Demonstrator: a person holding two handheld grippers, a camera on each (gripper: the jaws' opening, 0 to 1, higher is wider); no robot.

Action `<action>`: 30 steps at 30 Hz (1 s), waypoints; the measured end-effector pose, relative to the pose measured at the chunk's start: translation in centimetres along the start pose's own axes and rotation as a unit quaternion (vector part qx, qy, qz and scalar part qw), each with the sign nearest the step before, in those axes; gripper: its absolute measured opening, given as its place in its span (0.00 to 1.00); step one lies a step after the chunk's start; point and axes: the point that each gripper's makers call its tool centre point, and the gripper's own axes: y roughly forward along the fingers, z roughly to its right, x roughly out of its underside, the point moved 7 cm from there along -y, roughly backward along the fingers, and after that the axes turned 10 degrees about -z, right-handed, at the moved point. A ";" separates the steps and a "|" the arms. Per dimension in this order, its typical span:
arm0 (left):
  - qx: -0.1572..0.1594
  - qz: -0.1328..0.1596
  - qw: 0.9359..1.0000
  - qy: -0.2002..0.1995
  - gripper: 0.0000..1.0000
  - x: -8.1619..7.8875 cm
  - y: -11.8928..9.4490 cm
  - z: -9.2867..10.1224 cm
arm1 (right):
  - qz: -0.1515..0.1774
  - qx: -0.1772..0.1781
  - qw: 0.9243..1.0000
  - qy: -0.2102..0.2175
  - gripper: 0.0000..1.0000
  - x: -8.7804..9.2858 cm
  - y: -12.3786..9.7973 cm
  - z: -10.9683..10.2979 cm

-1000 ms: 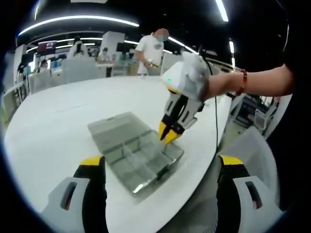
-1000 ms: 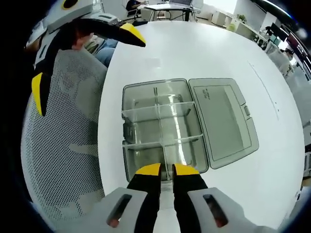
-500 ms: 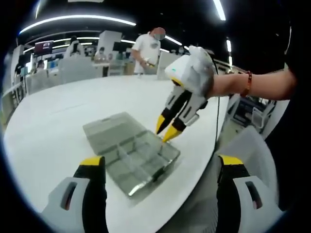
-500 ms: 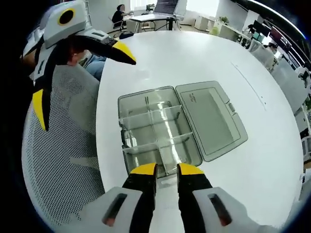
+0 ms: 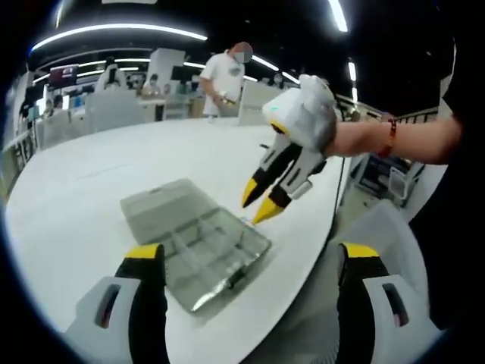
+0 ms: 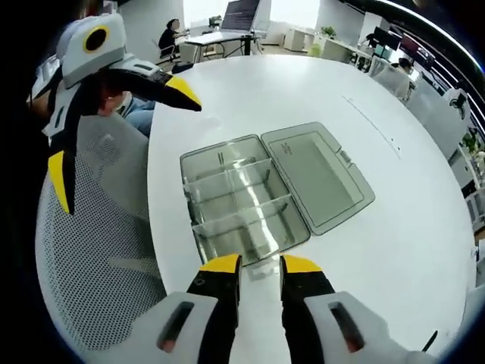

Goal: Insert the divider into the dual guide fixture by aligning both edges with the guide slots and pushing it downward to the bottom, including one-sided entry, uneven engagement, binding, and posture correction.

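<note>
A clear plastic compartment box lies on the white table with its lid folded open to the right. Two clear dividers stand across it in its guide slots. My right gripper hangs open above the box's near edge, nothing between its yellow fingertips. In the left gripper view, the right gripper hovers a little above the box, apart from it. My left gripper is wide open and holds nothing; it stays back at the table's edge. The left gripper also enters the right gripper view from the upper left.
A grey mesh office chair stands against the table's curved edge beside the box. The chair is also seen past that edge. A person and desks are far behind the table. Bare white tabletop stretches beyond the lid.
The right gripper's jaws have spread and it has lifted up and back from the box, leaving the divider it was at standing in the box. The left gripper has stayed open.
</note>
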 end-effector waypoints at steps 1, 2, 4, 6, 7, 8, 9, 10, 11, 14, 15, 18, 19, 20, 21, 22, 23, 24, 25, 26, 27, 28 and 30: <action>0.003 0.000 1.000 0.000 0.93 0.0 0.0 0.1 | 0.001 0.000 1.000 0.005 0.17 0.2 -0.1 0.0; 0.006 -0.001 1.000 0.002 0.94 0.0 0.1 0.2 | 0.002 0.001 1.000 0.013 0.17 0.4 -0.2 0.0; 0.008 -0.003 1.000 0.005 0.95 0.0 0.1 0.2 | 0.003 0.003 1.000 0.020 0.18 0.8 -0.2 0.0; 0.009 -0.003 1.000 0.006 0.95 0.0 0.2 0.2 | 0.007 0.013 0.999 0.031 0.19 1.2 -0.3 0.0; 0.009 -0.002 1.000 0.006 0.95 0.0 0.2 0.2 | 0.008 0.013 0.999 0.032 0.21 1.3 -0.3 0.0; 0.009 -0.001 1.000 0.005 0.95 -0.1 0.3 0.2 | 0.007 0.011 0.999 0.035 0.21 1.5 -0.3 0.0; 0.010 -0.001 1.000 0.005 0.95 -0.1 0.3 0.2 | 0.005 0.012 0.999 0.040 0.22 1.6 -0.3 -0.1; 0.011 -0.001 1.000 0.006 0.95 -0.2 0.4 0.3 | 0.005 0.013 0.999 0.041 0.22 1.7 -0.3 -0.1; 0.013 -0.001 1.000 0.009 0.96 -0.3 0.4 0.4 | 0.006 0.015 0.999 0.044 0.23 1.9 -0.3 -0.2; 0.019 -0.002 1.000 0.015 0.96 -0.5 0.5 0.6 | 0.010 0.019 0.998 0.059 0.24 2.2 -0.4 -0.2; 0.021 -0.005 1.000 0.019 0.96 -0.5 0.6 0.7 | 0.010 0.019 0.998 0.066 0.24 2.3 -0.4 -0.2; 0.022 -0.007 0.999 0.022 0.96 -0.5 0.6 0.7 | 0.012 0.019 0.996 0.081 0.28 2.8 -0.3 -0.3; 0.023 -0.008 0.999 0.022 0.96 -0.5 0.6 0.7 | 0.010 0.020 0.996 0.083 0.29 2.9 -0.2 -0.4; 0.023 -0.007 0.999 0.022 0.96 -0.5 0.6 0.8 | 0.008 0.025 0.996 0.085 0.29 3.2 -0.2 -0.4; 0.023 -0.006 0.999 0.022 0.96 -0.5 0.6 0.8 | 0.007 0.026 0.996 0.088 0.30 3.3 -0.2 -0.4; 0.024 -0.006 0.999 0.022 0.96 -0.5 0.6 0.8 | 0.008 0.025 0.995 0.097 0.30 3.5 -0.2 -0.3; 0.025 -0.006 0.999 0.023 0.96 -0.5 0.6 0.9 | 0.009 0.023 0.994 0.103 0.30 3.7 -0.2 -0.3; 0.026 -0.006 0.999 0.024 0.96 -0.4 0.6 0.9 | 0.007 0.020 0.994 0.109 0.30 3.9 -0.1 -0.4; 0.026 -0.008 0.999 0.026 0.96 -0.4 0.6 0.9 | 0.006 0.021 0.993 0.112 0.31 4.0 0.0 -0.3; 0.027 -0.009 0.999 0.027 0.96 -0.3 0.7 0.9 | 0.005 0.023 0.993 0.116 0.31 4.1 0.0 -0.3; 0.027 -0.010 0.999 0.027 0.95 -0.3 0.7 0.9 | 0.001 0.024 0.992 0.121 0.32 4.3 0.1 -0.3; 0.027 -0.010 0.999 0.027 0.95 -0.3 0.7 0.9 | 0.000 0.026 0.992 0.123 0.33 4.4 0.2 -0.4; 0.028 -0.009 0.999 0.026 0.95 -0.3 0.8 0.9 | 0.002 0.036 0.990 0.140 0.34 4.8 0.3 -0.2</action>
